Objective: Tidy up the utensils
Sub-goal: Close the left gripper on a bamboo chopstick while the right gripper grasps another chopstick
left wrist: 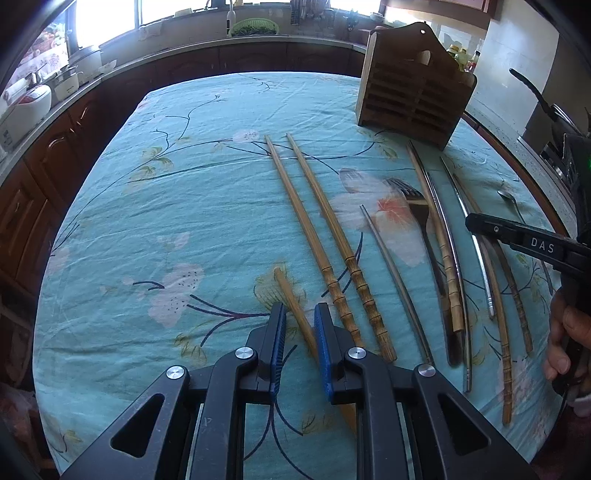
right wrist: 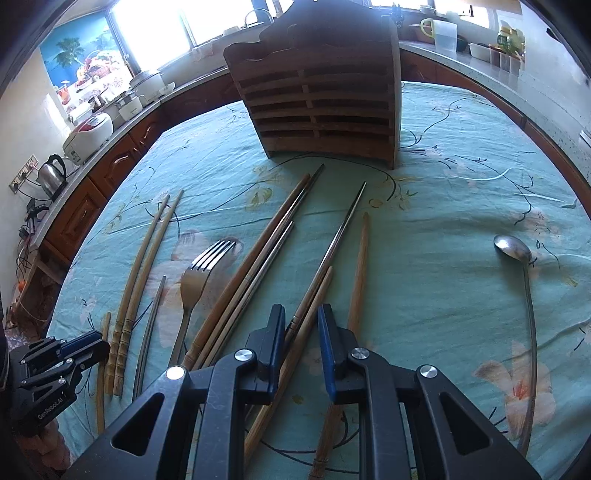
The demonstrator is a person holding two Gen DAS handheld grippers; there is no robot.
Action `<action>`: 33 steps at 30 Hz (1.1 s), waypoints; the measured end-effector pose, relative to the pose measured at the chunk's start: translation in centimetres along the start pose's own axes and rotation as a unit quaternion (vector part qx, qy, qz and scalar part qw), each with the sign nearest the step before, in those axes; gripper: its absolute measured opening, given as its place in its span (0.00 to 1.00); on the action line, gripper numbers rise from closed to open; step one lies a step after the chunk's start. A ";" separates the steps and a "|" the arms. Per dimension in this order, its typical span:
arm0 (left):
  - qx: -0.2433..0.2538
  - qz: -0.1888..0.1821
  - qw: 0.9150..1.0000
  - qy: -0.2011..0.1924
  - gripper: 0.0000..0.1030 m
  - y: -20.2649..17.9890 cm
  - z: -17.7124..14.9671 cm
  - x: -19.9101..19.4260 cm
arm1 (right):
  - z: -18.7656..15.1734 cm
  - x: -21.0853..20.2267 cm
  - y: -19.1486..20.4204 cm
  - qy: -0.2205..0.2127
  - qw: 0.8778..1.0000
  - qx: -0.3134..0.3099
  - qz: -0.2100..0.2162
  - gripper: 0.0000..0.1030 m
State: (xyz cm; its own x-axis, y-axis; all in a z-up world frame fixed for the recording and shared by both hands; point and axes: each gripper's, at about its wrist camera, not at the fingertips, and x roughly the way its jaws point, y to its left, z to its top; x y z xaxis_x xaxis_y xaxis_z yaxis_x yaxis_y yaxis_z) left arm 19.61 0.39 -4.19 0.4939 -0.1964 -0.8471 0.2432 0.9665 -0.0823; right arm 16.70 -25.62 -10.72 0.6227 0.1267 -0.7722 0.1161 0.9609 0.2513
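Two grippers over the cloth. Left wrist view: my left gripper (left wrist: 300, 321) straddles a lone bamboo chopstick (left wrist: 295, 308), jaws narrowly apart, not yet pinching. Judgement: centre, then close before lifting toward the wooden holder (left wrist: 413, 99), far right. Right wrist view: my right gripper (right wrist: 301, 325) hangs narrowly parted above a chopstick (right wrist: 314, 299); stick tan, slender.

bright windows (left wrist: 107, 18), wooden cabinets (left wrist: 48, 155), floral tablecloth (left wrist: 166, 206)
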 end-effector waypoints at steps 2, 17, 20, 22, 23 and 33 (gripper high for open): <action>0.004 -0.001 1.000 -0.001 0.16 0.0 -0.1 -0.2 | -0.5 -0.4 -0.1 0.002 1.000 -0.004 -0.001 0.17; 0.016 0.001 1.000 0.012 0.16 0.2 -0.5 -0.7 | -1.6 -2.2 -1.1 0.021 1.000 0.011 0.011 0.21; 0.016 0.005 1.000 0.011 0.16 0.4 -1.1 -1.2 | -0.9 -3.2 -1.9 -0.011 1.000 0.019 -0.005 0.24; 0.020 0.012 1.000 0.007 0.16 0.1 -1.1 -1.1 | 0.1 -3.0 -2.2 -0.021 0.999 0.022 -0.015 0.24; 0.021 0.015 1.000 0.005 0.16 0.0 -1.0 -1.1 | 0.6 -2.5 -2.2 -0.021 0.999 0.015 -0.030 0.23; 0.018 0.005 1.000 0.002 0.11 -0.5 -0.1 -0.3 | 4.2 1.9 -3.3 -0.007 0.995 -0.010 -0.097 0.24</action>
State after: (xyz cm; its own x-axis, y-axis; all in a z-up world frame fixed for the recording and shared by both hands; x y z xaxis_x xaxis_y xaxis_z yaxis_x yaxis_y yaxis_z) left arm 19.26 0.01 -3.97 0.4927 -0.1870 -0.8499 0.2689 0.9615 -0.0557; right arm 20.76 -29.58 -10.53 0.6013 -0.0661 -0.7963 0.2198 0.9718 0.0853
